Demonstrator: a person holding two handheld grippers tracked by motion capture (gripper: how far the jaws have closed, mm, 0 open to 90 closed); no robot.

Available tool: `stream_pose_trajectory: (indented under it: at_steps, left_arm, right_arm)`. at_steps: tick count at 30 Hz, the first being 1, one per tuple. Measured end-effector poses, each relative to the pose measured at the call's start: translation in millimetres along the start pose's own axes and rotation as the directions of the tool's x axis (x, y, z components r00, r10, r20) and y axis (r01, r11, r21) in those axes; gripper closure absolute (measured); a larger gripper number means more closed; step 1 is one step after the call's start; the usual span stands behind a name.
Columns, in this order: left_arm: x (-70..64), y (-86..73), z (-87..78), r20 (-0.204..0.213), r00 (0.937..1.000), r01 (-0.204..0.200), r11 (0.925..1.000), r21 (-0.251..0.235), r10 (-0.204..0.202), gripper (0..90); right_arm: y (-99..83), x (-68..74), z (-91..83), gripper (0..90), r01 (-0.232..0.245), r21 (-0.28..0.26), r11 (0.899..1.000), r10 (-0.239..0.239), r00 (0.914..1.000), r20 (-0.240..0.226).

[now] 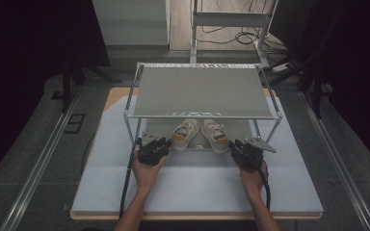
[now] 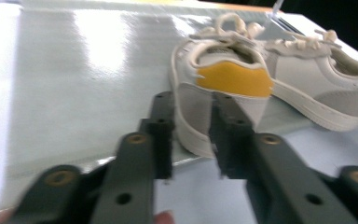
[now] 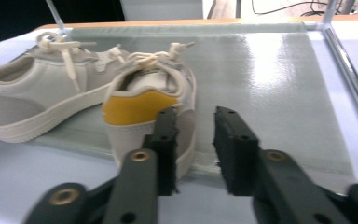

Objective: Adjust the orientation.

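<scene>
Left gripper [image 2: 191,135] open, left shoe [image 2: 214,93] heel between jaws, rack [image 1: 202,91] above

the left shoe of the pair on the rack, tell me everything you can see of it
The cream low-top sneaker with a yellow heel patch looks like leather with a grey suede-like panel, a thick pale sole and loosely tied cream laces. It stands upright on the grey lower shelf, heel toward the person, overhanging the shelf's front edge, beside its twin. The left gripper has open jaws straddling its heel.

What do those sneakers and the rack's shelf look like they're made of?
The sneakers look like smooth cream leather or a synthetic, with matte yellow heel patches, woven cotton-like laces and pale rubbery soles. The lower shelf seems a grey sheet with a fine texture and a glossy sheen, perhaps plastic; its frame looks metal.
</scene>
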State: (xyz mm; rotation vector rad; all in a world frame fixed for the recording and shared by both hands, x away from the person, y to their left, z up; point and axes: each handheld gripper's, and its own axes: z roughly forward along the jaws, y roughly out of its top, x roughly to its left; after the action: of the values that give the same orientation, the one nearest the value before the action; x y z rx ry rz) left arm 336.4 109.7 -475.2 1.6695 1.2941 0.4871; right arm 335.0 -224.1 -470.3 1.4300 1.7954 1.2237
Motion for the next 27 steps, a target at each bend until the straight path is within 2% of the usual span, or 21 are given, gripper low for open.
stream_pose_trajectory:
  at_steps: [3,8,12,13,14,19,24,27]
  left_arm:
    - [4.0,0.8,2.9,-0.027,0.9996,-0.010,0.9998,0.017,0.010,80.5]
    - [3.2,4.9,15.0,-0.067,0.9971,-0.035,0.9983,0.046,0.038,83.1]
    - [4.4,7.0,24.7,-0.066,0.9924,-0.099,0.9920,0.078,0.104,83.2]
    - [4.4,6.5,26.7,-0.063,0.9924,-0.100,0.9912,0.087,0.105,83.2]
    - [3.0,5.2,28.8,-0.062,0.9946,-0.077,0.9931,0.088,0.083,83.1]
    - [1.6,0.7,33.8,-0.045,0.9962,-0.070,0.9914,0.111,0.075,83.1]
    - [0.6,0.6,34.1,-0.042,0.9969,-0.062,0.9920,0.110,0.067,84.4]
    - [-1.1,0.9,34.5,-0.023,0.9980,-0.056,0.9922,0.111,0.059,84.8]
  right_arm:
    - [0.0,-2.7,3.7,78.2,0.013,0.019,1.000,-0.014,0.9998,0.012]
    - [-1.6,-4.5,14.7,83.0,0.026,0.060,0.998,-0.027,0.9995,0.018]
    - [-3.6,-5.0,20.7,83.3,0.032,0.078,0.996,-0.034,0.9992,0.023]
    - [-4.1,-5.1,21.5,83.3,0.031,0.082,0.996,-0.033,0.9992,0.023]
    - [-4.6,-5.3,21.9,83.3,0.033,0.087,0.996,-0.036,0.9991,0.023]
    - [-7.7,-3.7,22.4,83.4,0.037,0.096,0.995,-0.039,0.9990,0.023]
    - [-9.4,-0.5,22.6,85.3,0.045,0.094,0.995,-0.048,0.9983,0.032]
    - [-9.4,1.5,22.8,87.3,0.048,0.094,0.994,-0.052,0.9980,0.036]
